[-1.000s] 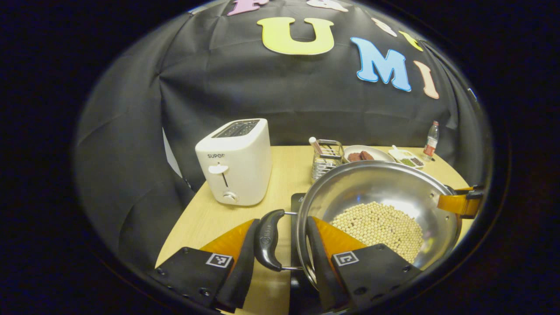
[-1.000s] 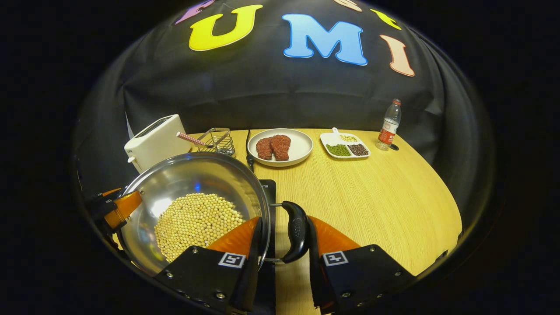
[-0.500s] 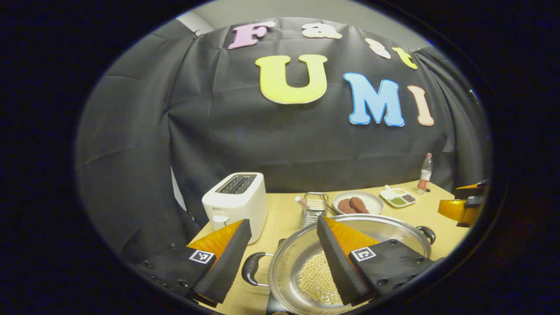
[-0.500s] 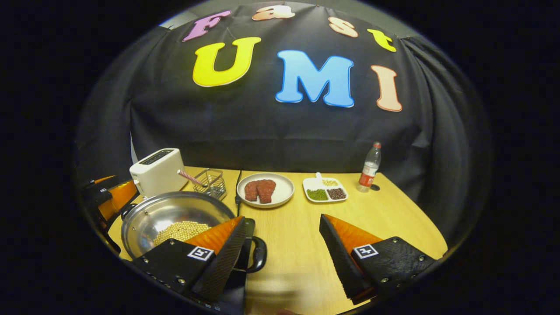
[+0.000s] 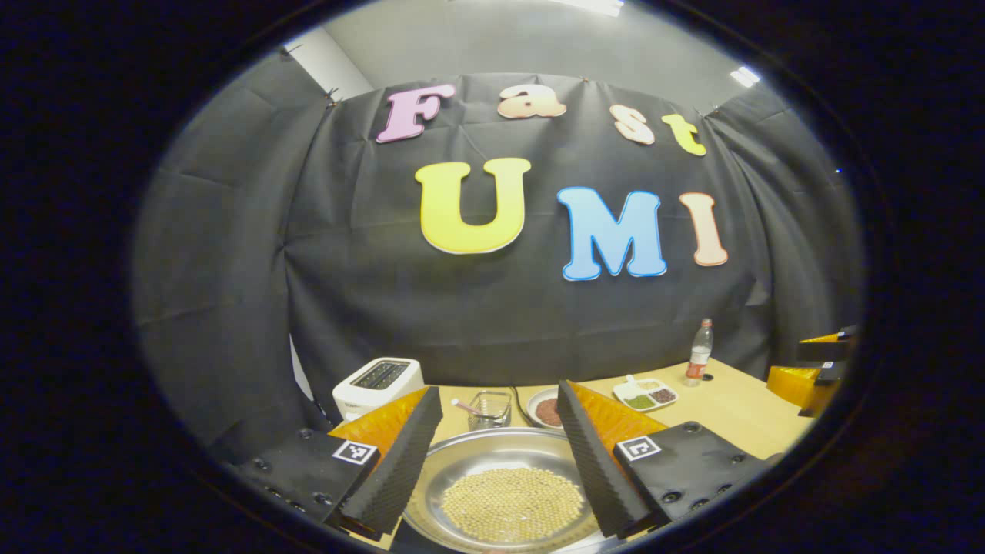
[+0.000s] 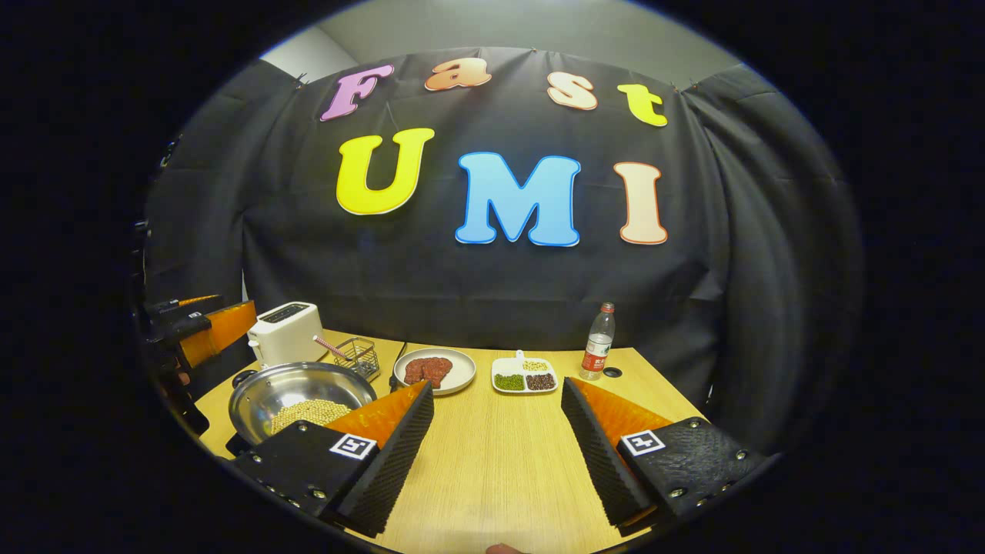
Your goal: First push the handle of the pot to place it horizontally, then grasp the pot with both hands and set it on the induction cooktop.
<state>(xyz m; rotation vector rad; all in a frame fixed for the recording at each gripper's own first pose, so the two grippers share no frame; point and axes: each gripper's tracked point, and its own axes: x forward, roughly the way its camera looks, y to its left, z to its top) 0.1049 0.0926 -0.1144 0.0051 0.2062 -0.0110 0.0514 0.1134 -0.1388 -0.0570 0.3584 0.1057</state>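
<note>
Both tools stand wide apart with nothing between their fingers. In the left gripper view, the left gripper (image 5: pixel 499 454) hangs above the pot (image 5: pixel 500 492), a shallow steel pan with a layer of pale beans (image 5: pixel 512 504) across its bottom; the fingers frame the pot from above and touch none of it. In the right gripper view, the right gripper (image 6: pixel 496 454) is held over bare wood of the table (image 6: pixel 500 477), to the right of the pot (image 6: pixel 300 388) and apart from it.

The pot sits near the table's front left corner – a dark slab, apparently the induction cooktop (image 6: pixel 235 445), shows under its near edge, though most of it is hidden. One black side handle (image 6: pixel 242 377) sticks out on the pot's far left side.

Taking the pot as the landmark: behind it to the left stands a white toaster (image 6: pixel 286 332); just behind it a small wire basket (image 6: pixel 358 355) with a striped stick; behind and to the right a white plate (image 6: pixel 435 370) with two pieces of red meat; farther right a divided dish (image 6: pixel 525 376) of beans, then a plastic bottle (image 6: pixel 597 342) – the farthest from the pot

The other gripper shows at the pot's left in the right gripper view, lifted clear
</note>
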